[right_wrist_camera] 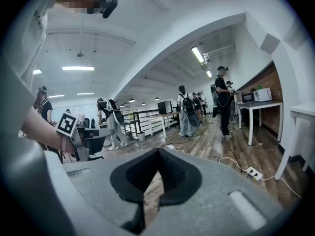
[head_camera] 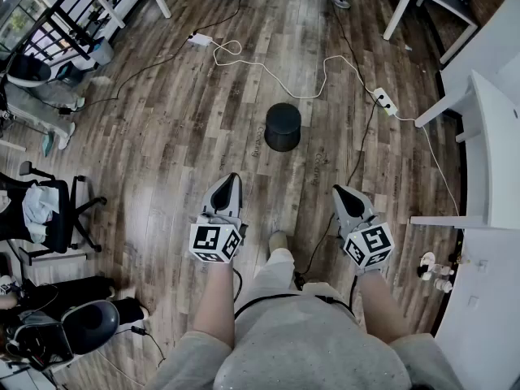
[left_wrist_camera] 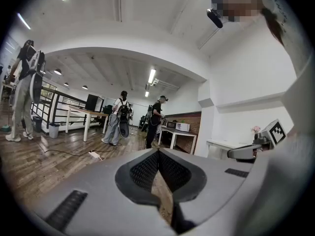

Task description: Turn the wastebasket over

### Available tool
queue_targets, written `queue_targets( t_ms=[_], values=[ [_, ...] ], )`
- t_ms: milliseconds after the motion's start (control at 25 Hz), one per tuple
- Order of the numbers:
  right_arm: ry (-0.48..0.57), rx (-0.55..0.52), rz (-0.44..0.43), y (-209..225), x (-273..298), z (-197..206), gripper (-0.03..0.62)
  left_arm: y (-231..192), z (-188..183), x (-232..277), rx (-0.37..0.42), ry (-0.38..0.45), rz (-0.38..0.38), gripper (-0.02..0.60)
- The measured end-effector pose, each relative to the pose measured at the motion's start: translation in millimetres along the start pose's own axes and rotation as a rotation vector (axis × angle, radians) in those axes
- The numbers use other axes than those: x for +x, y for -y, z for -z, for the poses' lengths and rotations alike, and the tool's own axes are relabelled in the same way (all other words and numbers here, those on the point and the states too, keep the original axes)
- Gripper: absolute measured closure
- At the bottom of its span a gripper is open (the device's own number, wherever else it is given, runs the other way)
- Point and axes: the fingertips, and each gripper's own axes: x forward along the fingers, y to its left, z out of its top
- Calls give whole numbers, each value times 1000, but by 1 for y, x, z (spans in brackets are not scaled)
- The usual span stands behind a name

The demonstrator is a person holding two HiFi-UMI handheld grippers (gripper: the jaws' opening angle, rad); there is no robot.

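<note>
1. Grey and shut tight, the left gripper [head_camera: 235, 178] sits low in the picture, just left of the middle. The right gripper [head_camera: 336, 188] sits low and just right of the middle. Each has its two jaws pressed together with nothing between them.
2. Both point up the picture, out over the brown wood floor [head_camera: 162, 145].
3. Further up, near the middle of the picture, the black wastebasket [head_camera: 283, 127] stands straight up on the floor. It is well apart from both grippers and touches neither.
4. It lies ahead of them, almost midway between the two. I think the left one is a little nearer.
5. Its top looks flat and closed, so it may be standing mouth down, but I cannot be sure.
6. Past it, a white cable [head_camera: 276, 75] loops over the floor to a power strip [head_camera: 384, 100] up on the right.
</note>
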Motion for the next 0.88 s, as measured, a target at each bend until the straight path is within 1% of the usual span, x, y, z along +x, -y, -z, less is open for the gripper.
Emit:
queue_targets(
  t_ms=[120, 280, 520, 680, 720, 760, 880],
  values=[
    [-3, -7, 14, 6, 22, -4, 599, -17, -2, 20, -6, 3, 12, 583],
    [-11, 0, 31, 8, 41, -5, 599, -35, -6, 35, -9, 4, 27, 583],
    [-6, 4, 43, 15, 61, -14, 597, -46, -10, 50, -23, 5, 47, 583],
    [-15, 16, 26, 21, 78, -13, 595, -50, -9, 57, -43, 8, 59, 583],
    [-19, 23, 20, 23, 82, -12, 550, -52, -8, 61, -50, 7, 60, 583],
    [-24, 30, 15, 27, 88, -11, 528, -54, -6, 66, -57, 4, 61, 583],
    [-44, 44, -2, 37, 106, -7, 509, -62, 1, 82, -76, -15, 57, 581]
  ],
)
